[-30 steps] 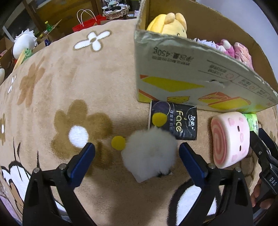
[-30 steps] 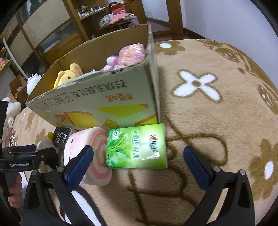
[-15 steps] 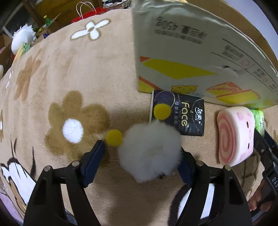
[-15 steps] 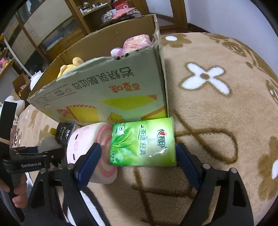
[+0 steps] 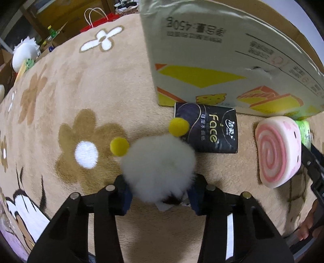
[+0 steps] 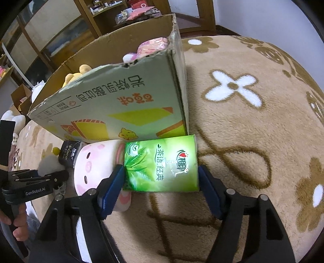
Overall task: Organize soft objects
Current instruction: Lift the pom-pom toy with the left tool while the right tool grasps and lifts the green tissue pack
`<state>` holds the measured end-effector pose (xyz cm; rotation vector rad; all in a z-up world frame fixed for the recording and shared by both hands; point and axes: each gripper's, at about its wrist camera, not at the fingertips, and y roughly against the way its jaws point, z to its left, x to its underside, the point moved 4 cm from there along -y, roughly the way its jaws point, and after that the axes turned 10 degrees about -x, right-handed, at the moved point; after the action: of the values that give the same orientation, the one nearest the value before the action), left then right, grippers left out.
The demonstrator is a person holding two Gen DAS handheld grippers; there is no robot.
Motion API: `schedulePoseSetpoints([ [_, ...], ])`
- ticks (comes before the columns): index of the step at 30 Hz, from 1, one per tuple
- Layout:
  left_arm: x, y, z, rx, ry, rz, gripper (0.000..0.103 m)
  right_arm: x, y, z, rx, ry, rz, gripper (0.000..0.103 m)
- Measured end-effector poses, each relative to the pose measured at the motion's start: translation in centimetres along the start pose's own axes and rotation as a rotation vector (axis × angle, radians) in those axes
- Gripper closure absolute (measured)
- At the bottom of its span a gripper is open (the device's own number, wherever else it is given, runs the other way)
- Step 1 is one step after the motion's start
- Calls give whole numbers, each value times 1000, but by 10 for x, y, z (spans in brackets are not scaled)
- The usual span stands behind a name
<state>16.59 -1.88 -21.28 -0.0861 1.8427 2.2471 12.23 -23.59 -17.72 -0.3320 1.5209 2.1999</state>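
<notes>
My left gripper point(image 5: 160, 192) is shut on a white fluffy plush point(image 5: 159, 163) with two yellow pompoms, on the flowered rug just in front of a black tissue pack point(image 5: 210, 129). My right gripper point(image 6: 161, 182) is shut on a green tissue pack point(image 6: 162, 163) lying beside the corner of the cardboard box point(image 6: 113, 105). A pink swirl-roll plush point(image 5: 277, 149) lies between the two packs; it also shows in the right wrist view point(image 6: 95, 161). The box point(image 5: 222, 60) holds a yellow bear plush point(image 6: 79, 72) and pink plushes point(image 6: 154, 44).
The beige flowered rug point(image 6: 253, 131) stretches to the right of the box and to its left point(image 5: 60, 91). A red paper bag point(image 5: 97, 18) and a white plush point(image 5: 23, 56) lie beyond the rug's far left edge. Shelves point(image 6: 121, 12) stand behind the box.
Both grippers moved forward and closed: the left jaws came in onto the white fluffy plush, the right jaws onto the green tissue pack. The objects stayed in place on the rug.
</notes>
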Motion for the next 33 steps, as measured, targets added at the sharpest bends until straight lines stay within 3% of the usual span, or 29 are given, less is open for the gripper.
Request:
schedulePoseSetpoints([
  [2, 1, 2, -2, -7, -6, -7, 65, 1, 3, -2, 17, -6, -2, 26],
  [19, 7, 16, 4, -14, 10, -17, 68, 7, 17, -9, 64, -33, 0, 29],
  [33, 13, 34, 9, -3, -1, -68, 68, 2, 48, -16, 48, -71, -97, 29],
])
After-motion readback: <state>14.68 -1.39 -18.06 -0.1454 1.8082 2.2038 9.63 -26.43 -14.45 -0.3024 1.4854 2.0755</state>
